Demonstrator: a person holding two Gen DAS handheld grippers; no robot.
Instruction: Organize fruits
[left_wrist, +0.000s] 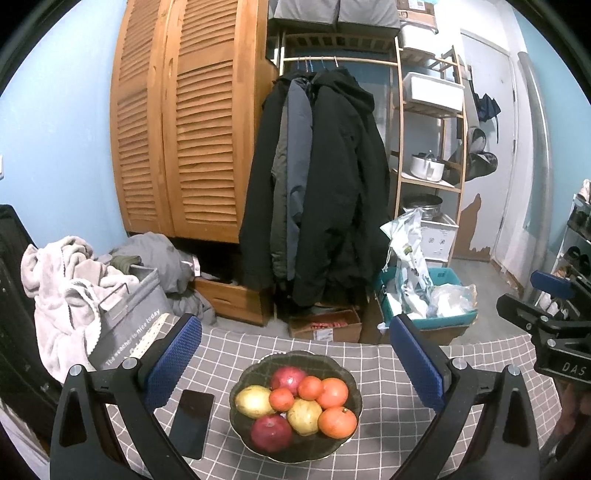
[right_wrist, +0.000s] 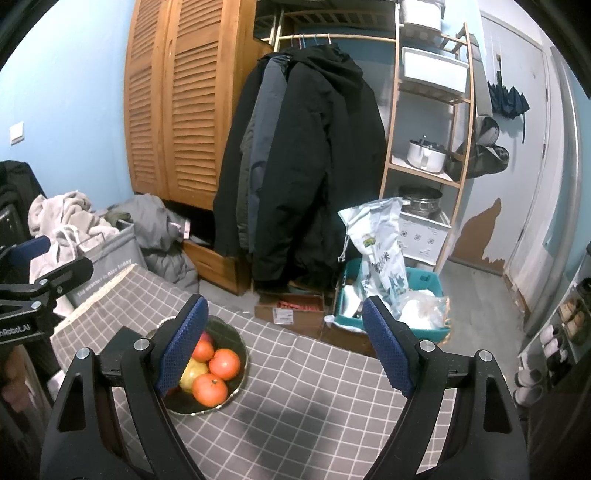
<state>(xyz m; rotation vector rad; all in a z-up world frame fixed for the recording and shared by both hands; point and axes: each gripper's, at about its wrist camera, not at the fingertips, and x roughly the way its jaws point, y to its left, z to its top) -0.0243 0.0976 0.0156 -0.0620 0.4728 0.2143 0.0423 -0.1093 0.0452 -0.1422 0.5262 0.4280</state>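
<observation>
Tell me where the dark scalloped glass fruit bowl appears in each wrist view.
Left wrist: dark scalloped glass fruit bowl at bottom centre, between the open left gripper fingers.
Right wrist: the bowl at lower left, partly behind the open right gripper finger.
Shared landmark: black hanging coat.

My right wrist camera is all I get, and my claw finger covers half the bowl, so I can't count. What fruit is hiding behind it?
Observer: The left wrist view shows the whole bowl. It holds eight fruits: two red fruits, two yellow fruits and four orange fruits.
Operator: Is there anything next to the bowl I could bump?
Observer: Yes. A dark phone lies flat on the checked tablecloth, close beside the bowl on the side your finger hides.
Operator: What is the other claw doing?
Observer: The left claw is open and empty, with one finger on each side of the bowl in its view.
</observation>
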